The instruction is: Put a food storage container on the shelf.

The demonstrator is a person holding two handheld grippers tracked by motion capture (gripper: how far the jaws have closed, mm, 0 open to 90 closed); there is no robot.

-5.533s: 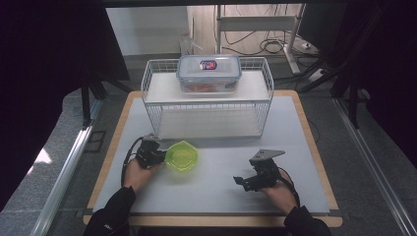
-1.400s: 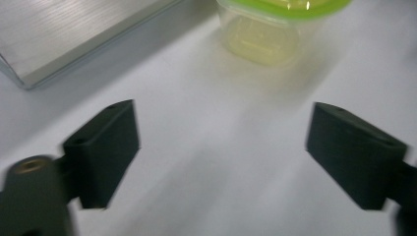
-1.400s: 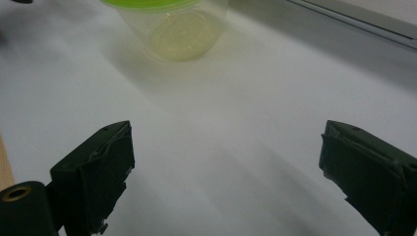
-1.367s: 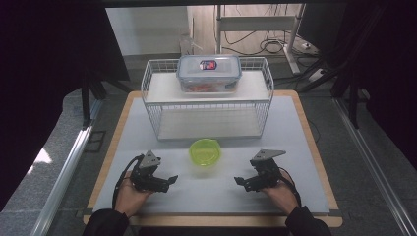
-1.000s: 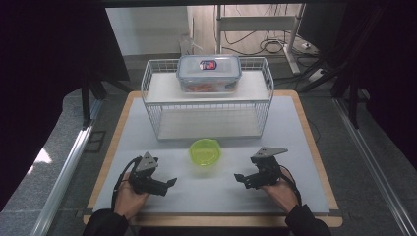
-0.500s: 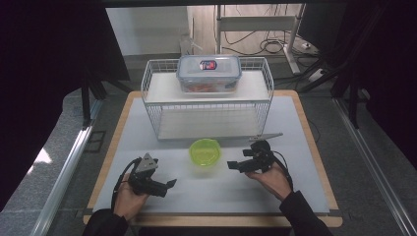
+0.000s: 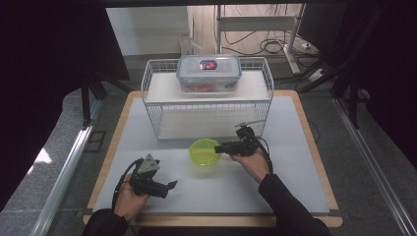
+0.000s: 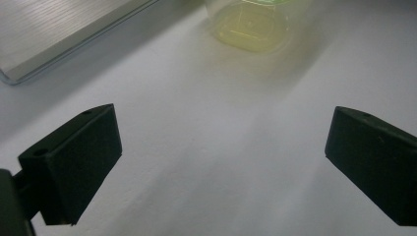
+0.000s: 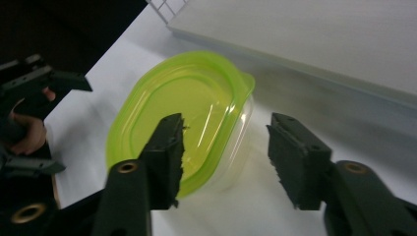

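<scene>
Green-lidded container [image 8: 251, 24] cut off by the frame's far edge, left gripper view; its near rim hidden behind the right claw [image 9: 223, 147], right gripper view.

No text or label can be read anywhere

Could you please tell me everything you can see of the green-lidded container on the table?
The small container is oval, with a clear plastic body and a translucent lime-green lid that has a small tab on its rim. It looks empty and sits upright and closed on the white table, just in front of the wire rack. The right tool straddles its near edge, one jaw over the lid, one beside the body; its jaws have just been closing, no firm grip visible.
</scene>
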